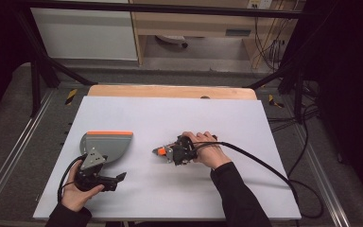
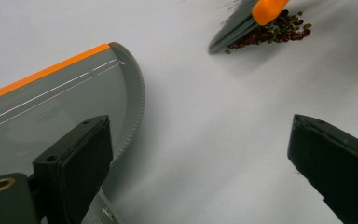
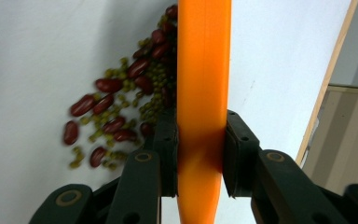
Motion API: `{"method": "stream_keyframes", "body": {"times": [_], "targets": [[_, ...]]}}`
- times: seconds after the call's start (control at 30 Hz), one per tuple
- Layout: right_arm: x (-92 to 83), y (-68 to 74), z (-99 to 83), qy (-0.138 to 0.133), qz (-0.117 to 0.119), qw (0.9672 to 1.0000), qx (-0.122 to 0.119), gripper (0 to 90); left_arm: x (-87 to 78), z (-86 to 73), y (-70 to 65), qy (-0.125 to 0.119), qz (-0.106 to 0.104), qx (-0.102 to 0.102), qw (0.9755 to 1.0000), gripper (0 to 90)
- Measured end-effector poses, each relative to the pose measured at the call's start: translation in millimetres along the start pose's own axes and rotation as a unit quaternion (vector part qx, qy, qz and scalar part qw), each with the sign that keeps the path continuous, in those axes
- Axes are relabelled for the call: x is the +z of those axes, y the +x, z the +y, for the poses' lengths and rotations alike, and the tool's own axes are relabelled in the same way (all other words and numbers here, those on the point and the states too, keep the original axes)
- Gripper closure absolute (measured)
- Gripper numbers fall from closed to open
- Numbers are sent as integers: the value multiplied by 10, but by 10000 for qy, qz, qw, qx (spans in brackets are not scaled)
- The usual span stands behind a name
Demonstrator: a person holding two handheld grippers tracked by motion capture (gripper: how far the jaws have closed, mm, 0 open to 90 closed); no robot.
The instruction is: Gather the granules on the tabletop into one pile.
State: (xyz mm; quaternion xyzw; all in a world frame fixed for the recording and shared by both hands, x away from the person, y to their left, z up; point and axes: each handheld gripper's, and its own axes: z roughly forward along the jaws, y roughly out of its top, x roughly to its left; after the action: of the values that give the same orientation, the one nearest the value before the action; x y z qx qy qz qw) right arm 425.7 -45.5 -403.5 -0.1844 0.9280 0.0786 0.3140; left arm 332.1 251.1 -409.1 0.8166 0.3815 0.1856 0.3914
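Orange brush handle (image 3: 204, 93) is pinched between the right gripper's (image 3: 200, 149) pads, both pressed flat against its sides, handle running straight up the middle of the right gripper view. Jaws as tight as that handle allows. Red and green beans (image 3: 121, 107) lie in a loose pile on the white table cover (image 3: 28, 46) just beside the handle, some touching it or tucked under its edge.

High view: right gripper (image 1: 170, 153) sits mid-table in the person's right hand (image 1: 208, 150), the brush's orange tip pointing toward the dustpan side.

Left gripper (image 2: 205, 158): jaws spread wide, nothing between the pads. One jaw sits over the grey dustpan (image 2: 65, 107); can't tell if it touches. The other hangs over bare cover. In the high view the left gripper (image 1: 108, 182) is low at the table's left, held by the left hand (image 1: 78, 194), right behind the dustpan (image 1: 106, 145).

Dustpan lies flat, orange lip (image 2: 46, 72) along its front edge, serrated rim on the curved side. Left gripper view shows the brush's grey bristles (image 2: 230, 32) down on the cover against the bean pile (image 2: 275, 30), well apart from the dustpan.
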Motion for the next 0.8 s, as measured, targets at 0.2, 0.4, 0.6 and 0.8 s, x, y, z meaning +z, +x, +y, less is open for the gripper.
{"method": "stream_keyframes", "body": {"times": [0.2,0.4,0.6,0.8], "targets": [[-96,29,-49,38,-107,9999,92,707,14,12,-7,18,-14,-5,10000,64],[-276,-36,-218,-103,-234,9938,1080,706,17,11,-14,26,-20,3,10000,64],[-471,-6,-524,-149,-137,9662,2570,706,7,11,-10,-9,-21,-18,10000,64],[-609,130,-826,-158,87,9148,4036,707,-1,8,-7,-22,-38,-24,10000,63]]}}
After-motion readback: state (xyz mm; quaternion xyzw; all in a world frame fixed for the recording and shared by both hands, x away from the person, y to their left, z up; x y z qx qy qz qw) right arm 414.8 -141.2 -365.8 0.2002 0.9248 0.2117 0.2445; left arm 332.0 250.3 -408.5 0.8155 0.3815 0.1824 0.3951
